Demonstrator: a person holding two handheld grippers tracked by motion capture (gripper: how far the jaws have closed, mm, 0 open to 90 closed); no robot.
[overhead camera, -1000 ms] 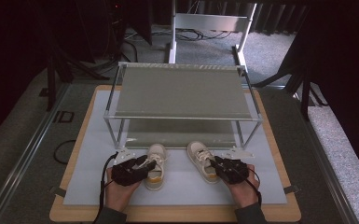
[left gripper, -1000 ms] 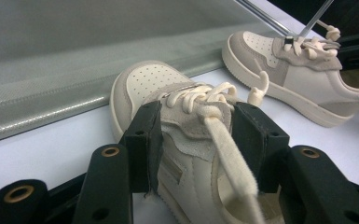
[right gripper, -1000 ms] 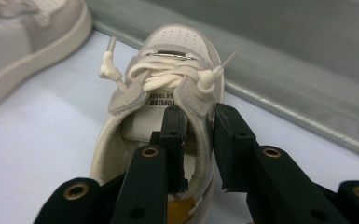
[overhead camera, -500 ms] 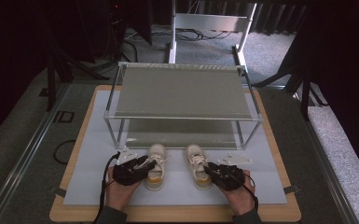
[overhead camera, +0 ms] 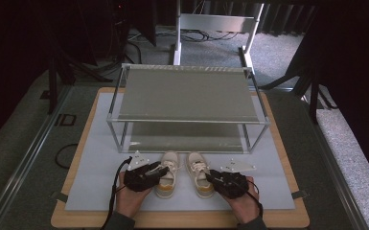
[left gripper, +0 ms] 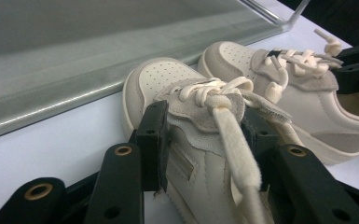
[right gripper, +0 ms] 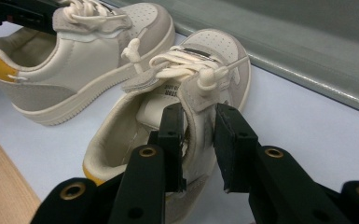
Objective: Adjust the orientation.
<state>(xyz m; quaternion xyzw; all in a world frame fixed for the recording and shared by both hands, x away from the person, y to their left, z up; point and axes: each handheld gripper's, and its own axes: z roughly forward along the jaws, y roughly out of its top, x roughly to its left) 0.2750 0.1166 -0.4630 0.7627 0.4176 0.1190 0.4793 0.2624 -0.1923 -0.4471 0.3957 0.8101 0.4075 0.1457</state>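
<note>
High view: I've got both shoes side by side on the white mat, just in front of the rack (overhead camera: 187, 96), toes toward it. Left tongs (left gripper: 205, 135) have just been closing and now clamp the left shoe (left gripper: 177, 116) across tongue and laces, prob. for a lift. Right tongs (right gripper: 198, 140) pinch the right shoe (right gripper: 205, 60) by its side wall, one pad inside. Shoes: cream perforated leather w/ suede trim, flat laces, yellow heel lining. Rack: metal frame, grey shelves.
</note>
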